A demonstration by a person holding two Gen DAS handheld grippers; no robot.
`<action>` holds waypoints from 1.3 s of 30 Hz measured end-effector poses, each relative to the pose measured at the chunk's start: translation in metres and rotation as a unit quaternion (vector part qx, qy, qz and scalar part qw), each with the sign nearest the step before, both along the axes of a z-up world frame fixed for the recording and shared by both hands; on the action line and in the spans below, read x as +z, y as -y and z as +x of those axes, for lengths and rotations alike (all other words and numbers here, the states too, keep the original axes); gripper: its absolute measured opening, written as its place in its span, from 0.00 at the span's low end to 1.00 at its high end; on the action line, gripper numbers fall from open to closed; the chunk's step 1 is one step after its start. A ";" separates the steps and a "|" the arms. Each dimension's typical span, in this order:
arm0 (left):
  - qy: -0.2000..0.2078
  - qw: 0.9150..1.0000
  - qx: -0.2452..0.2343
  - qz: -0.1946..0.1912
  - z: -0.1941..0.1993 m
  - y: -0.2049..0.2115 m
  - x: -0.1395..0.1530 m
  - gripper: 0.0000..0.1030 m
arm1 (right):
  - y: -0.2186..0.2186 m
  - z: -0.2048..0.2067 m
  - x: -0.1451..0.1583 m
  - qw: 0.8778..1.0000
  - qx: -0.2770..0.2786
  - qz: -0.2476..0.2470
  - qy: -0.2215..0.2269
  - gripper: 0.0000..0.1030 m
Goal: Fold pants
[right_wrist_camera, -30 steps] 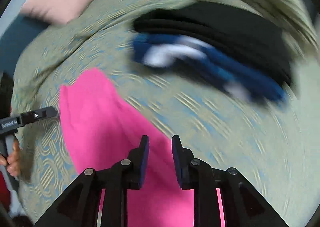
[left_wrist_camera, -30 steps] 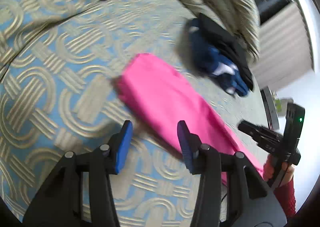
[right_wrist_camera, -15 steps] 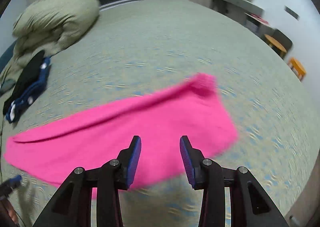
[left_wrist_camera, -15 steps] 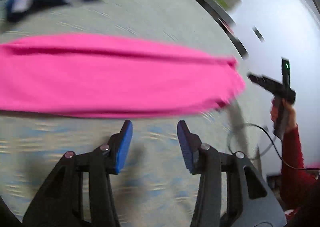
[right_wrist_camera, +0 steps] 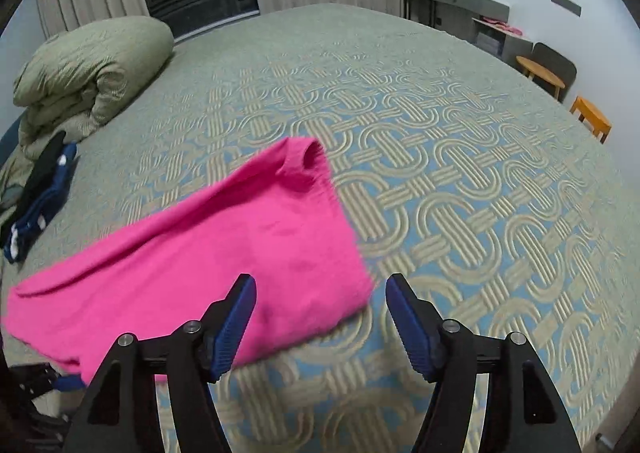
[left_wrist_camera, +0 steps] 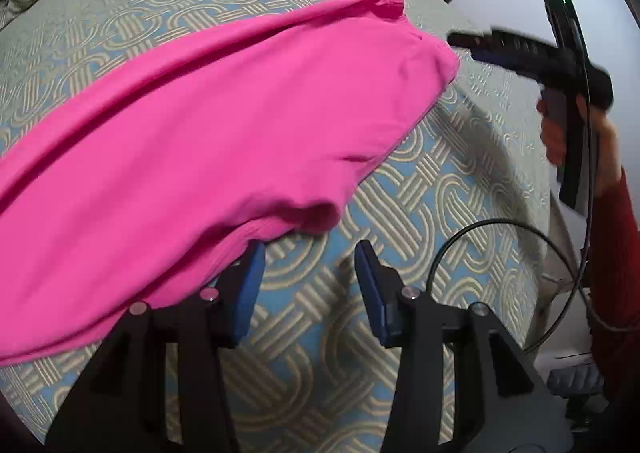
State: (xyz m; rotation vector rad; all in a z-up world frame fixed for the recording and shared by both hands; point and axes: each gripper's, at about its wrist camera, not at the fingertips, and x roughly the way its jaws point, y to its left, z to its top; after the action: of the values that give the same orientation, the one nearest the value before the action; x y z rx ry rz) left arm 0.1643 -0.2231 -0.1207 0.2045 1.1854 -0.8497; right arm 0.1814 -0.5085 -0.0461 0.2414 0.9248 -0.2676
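Bright pink pants [left_wrist_camera: 208,133] lie stretched in a long band on the patterned bedspread [left_wrist_camera: 320,333]. My left gripper [left_wrist_camera: 310,285] hovers at their near edge, open, with only bedspread between its blue pads; the cloth's rim lies just beyond the left fingertip. In the right wrist view the pants [right_wrist_camera: 224,253] run from lower left to centre. My right gripper [right_wrist_camera: 320,317] stands over their near right corner with its jaws opening, and the pads press on nothing. From the left wrist view the right gripper [left_wrist_camera: 520,53] shows by the far corner, gripped by a hand in a red sleeve.
A folded olive duvet [right_wrist_camera: 92,65] and a pile of dark blue and black clothes [right_wrist_camera: 40,193] lie at the bed's far left. A grey desk [right_wrist_camera: 456,1], a chair and orange stools [right_wrist_camera: 592,117] stand beyond the right side. A black cable [left_wrist_camera: 480,229] loops near the bed edge.
Both views have swung away from the pants' end by the dark clothes to the opposite end. The right gripper's jaws have widened a lot. The left gripper's gap is unchanged.
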 end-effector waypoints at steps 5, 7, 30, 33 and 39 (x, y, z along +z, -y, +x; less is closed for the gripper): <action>0.000 1.000 -0.001 -0.001 0.009 0.007 -0.006 0.46 | 0.025 0.034 -0.009 1.000 0.004 0.029 0.008 0.68; 0.000 1.000 0.003 -0.005 0.015 0.010 -0.003 0.46 | 0.032 0.053 -0.013 0.999 0.011 0.045 0.010 0.69; 0.010 0.999 -0.038 -0.033 -0.024 -0.008 0.018 0.24 | 0.084 0.040 -0.007 0.989 -0.052 0.133 -0.023 0.61; -0.009 0.999 0.003 -0.039 -0.012 -0.033 0.014 0.24 | 0.084 -0.004 -0.016 0.981 -0.056 0.184 -0.034 0.61; -0.011 0.999 0.029 -0.043 0.006 -0.030 0.008 0.25 | 0.065 -0.024 -0.050 0.959 -0.039 0.278 -0.037 0.64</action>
State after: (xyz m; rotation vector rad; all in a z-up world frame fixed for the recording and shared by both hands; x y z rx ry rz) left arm 0.1703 -0.1933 -0.1122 0.0899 1.1670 -0.8523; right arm 0.1569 -0.5738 -0.0956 0.7927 1.0531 -0.0820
